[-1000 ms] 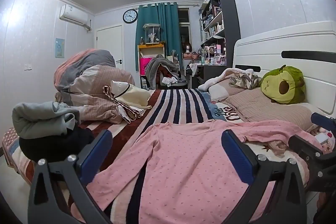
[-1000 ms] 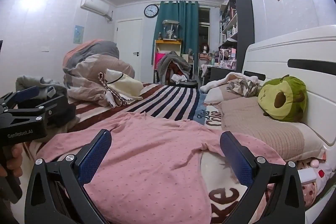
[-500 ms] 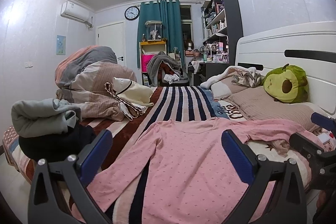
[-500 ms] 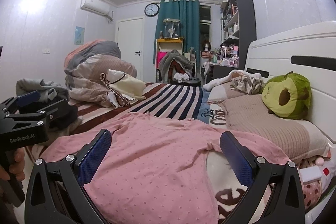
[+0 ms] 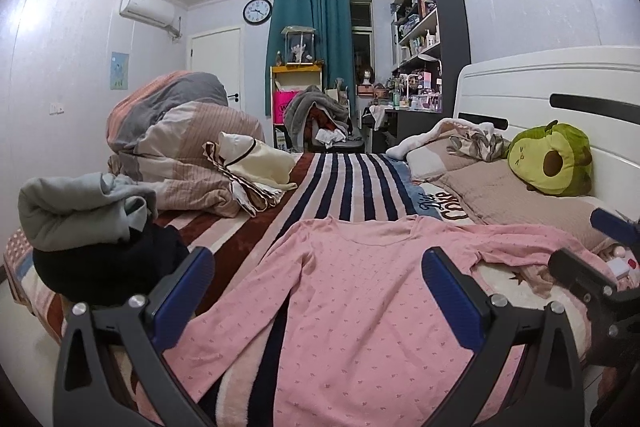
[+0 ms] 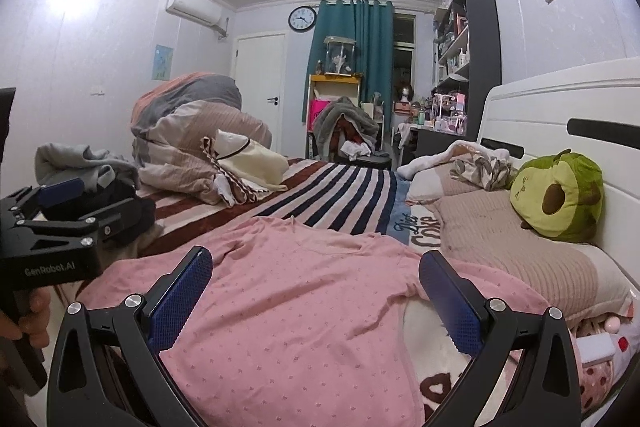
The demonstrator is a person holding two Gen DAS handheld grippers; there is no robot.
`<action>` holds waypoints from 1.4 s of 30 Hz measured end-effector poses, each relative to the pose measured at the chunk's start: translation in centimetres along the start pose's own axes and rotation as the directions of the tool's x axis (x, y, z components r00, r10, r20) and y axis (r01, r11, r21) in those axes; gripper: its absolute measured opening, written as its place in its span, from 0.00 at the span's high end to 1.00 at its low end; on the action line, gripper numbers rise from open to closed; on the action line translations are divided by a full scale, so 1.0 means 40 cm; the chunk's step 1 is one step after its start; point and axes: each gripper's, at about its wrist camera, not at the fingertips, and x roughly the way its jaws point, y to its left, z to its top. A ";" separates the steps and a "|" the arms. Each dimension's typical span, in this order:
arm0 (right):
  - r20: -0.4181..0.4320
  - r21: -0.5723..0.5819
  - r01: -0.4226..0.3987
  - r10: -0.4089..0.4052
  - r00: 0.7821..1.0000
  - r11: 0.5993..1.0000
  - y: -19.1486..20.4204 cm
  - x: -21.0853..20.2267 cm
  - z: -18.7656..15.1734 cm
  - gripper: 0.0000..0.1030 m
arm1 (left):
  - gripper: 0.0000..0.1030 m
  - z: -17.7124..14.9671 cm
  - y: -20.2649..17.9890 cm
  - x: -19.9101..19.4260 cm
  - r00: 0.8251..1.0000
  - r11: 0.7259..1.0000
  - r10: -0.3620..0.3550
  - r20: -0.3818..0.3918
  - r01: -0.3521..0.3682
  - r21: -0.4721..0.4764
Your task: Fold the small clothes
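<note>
Just one pink top (image 5: 360, 311), two wide-spread grippers: left gripper (image 5: 318, 291), right gripper (image 6: 316, 295).

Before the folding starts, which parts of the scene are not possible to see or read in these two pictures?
- Pink dotted long-sleeved top: its bottom hem is cut off by the lower edge in both wrist views, behind the open left claw and open right claw.
- Its right sleeve end: hidden by the right claw body in the left view.
- Round wall clock: numerals too small.
- Dark bookshelf: items too small to identify.
</note>
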 end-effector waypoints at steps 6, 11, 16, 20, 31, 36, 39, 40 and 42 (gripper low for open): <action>-0.019 0.015 0.005 -0.004 1.000 1.000 0.002 0.002 -0.012 0.01 | 0.01 -0.002 0.004 0.002 1.000 1.000 0.003 -0.003 -0.003 -0.001; -0.015 0.003 0.023 -0.023 1.000 1.000 0.002 -0.016 -0.010 0.01 | 0.01 0.001 0.002 -0.005 0.999 0.999 -0.030 0.013 0.030 -0.013; -0.008 -0.004 0.042 -0.042 0.999 0.999 0.002 -0.040 -0.003 0.01 | 0.01 0.003 -0.001 -0.015 0.998 0.998 -0.052 0.020 0.052 -0.022; -0.001 -0.001 0.047 -0.047 0.999 0.999 -0.002 -0.050 -0.001 0.01 | 0.01 0.005 -0.004 -0.016 0.998 0.998 -0.054 0.015 0.054 -0.023; -0.014 0.003 0.034 -0.034 0.999 0.999 0.003 -0.044 -0.005 0.01 | 0.01 -0.001 0.003 -0.005 0.999 0.999 -0.042 -0.002 0.042 -0.015; -0.026 0.012 0.038 -0.038 0.999 0.999 0.006 -0.026 -0.008 0.01 | 0.01 -0.013 0.027 0.015 0.999 0.998 -0.049 -0.021 0.049 -0.028; -0.033 0.014 0.044 -0.043 0.999 0.999 0.018 -0.010 -0.011 0.01 | 0.01 -0.030 0.055 0.037 0.998 0.998 -0.044 -0.042 0.042 -0.044; -0.038 0.014 0.044 -0.044 0.998 0.999 0.023 -0.002 -0.012 0.01 | 0.01 -0.037 0.070 0.044 0.998 0.998 -0.044 -0.050 0.042 -0.054; -0.058 0.016 0.045 -0.044 0.997 0.999 0.032 0.015 -0.020 0.01 | 0.01 -0.054 0.113 0.061 0.997 0.996 -0.041 -0.067 0.035 -0.084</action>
